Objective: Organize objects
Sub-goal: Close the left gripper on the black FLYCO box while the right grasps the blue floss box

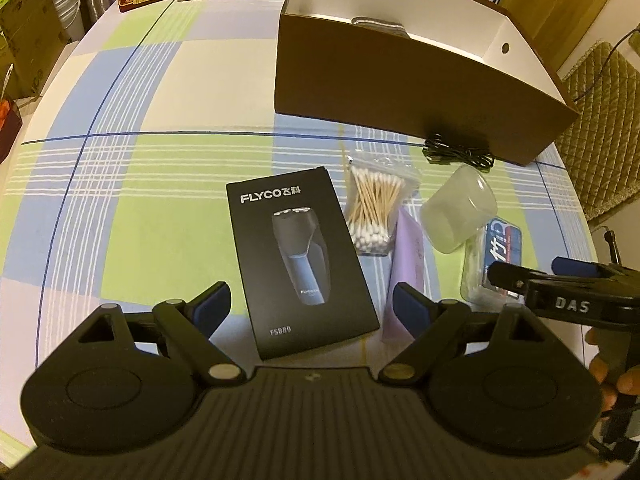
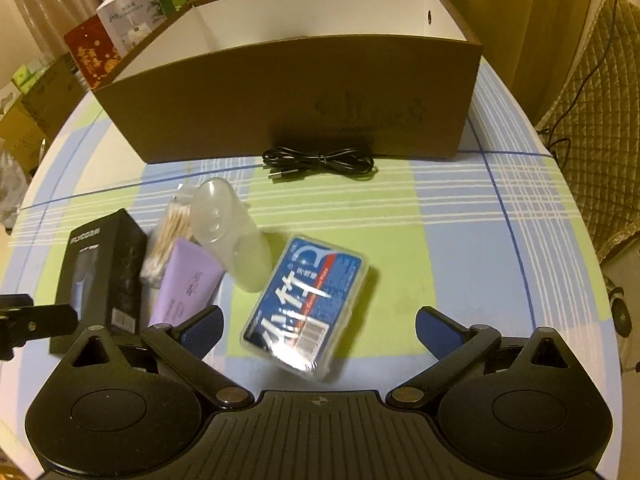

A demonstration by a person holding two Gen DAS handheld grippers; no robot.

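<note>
Since nothing's been grabbed yet, the big brown box [image 2: 288, 100] at the back of the checked tablecloth [image 1: 140, 200] looks like the obvious destination, with just one item poking up inside. In front of it sit the black shaver box [image 1: 298, 256], the clear plastic case with the blue label [image 2: 306, 308], a frosted cup [image 1: 458, 216] on its side, a purple tube [image 2: 186, 284], a bag of cotton swabs [image 1: 374, 208] and a coiled black cable [image 2: 320, 162]. Both tools are spread wide and empty: left gripper [image 1: 312, 304] lined up on the shaver box, right gripper [image 2: 318, 328] on the clear case. I'd squeeze each across its narrow sides, square on, so nothing twists.
</note>
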